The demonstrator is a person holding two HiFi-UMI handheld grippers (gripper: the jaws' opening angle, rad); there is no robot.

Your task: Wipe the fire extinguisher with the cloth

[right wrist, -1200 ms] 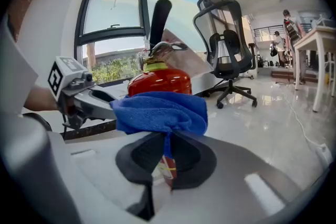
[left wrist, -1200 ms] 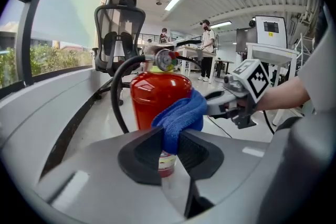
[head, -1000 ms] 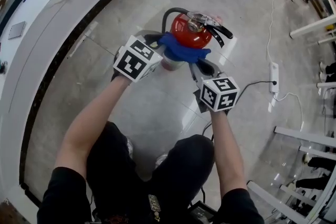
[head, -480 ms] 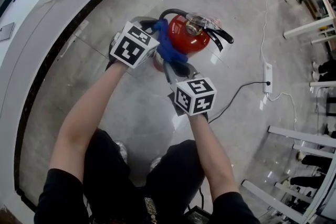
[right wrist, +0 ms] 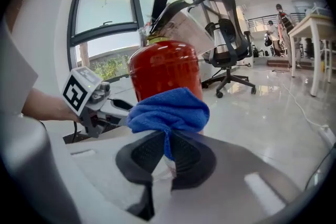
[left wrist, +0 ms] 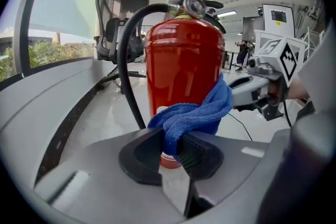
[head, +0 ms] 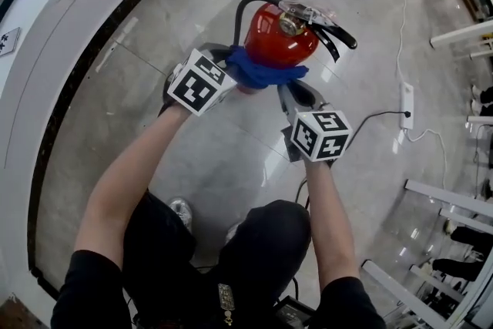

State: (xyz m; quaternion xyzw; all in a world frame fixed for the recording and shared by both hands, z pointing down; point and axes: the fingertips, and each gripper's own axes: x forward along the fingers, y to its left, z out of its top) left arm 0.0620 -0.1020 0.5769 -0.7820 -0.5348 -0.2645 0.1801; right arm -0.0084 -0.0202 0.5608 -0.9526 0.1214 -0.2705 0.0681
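Since half a second ago the right claw (right wrist: 167, 152) has swung back out to the right, away from the left claw (left wrist: 170, 147). The blue cloth (head: 258, 72), which was then bunched at the left flank of the fire extinguisher (head: 277, 42), now spreads across the near side of its red body. The extinguisher also sits a little higher in the head view than it did.

Both claws are closed on the cloth. The left gripper view shows its two dark pads pinching one end, and the fabric rises from there and wraps round the right side of the cylinder. The right gripper view shows the other end squeezed into a thin fold between that claw's pads, with the rest bulging against the red body just above. The cloth thus runs as a band from claw to claw and touches the extinguisher low on its body.

The extinguisher stands upright on the glossy floor (head: 223, 158). Its black hose (head: 245, 8) curves down the left side and its lever (head: 331, 31) points to the right. An office chair (left wrist: 118, 18) stands behind it, and a white power strip (head: 406, 100) lies on the floor well to the right.
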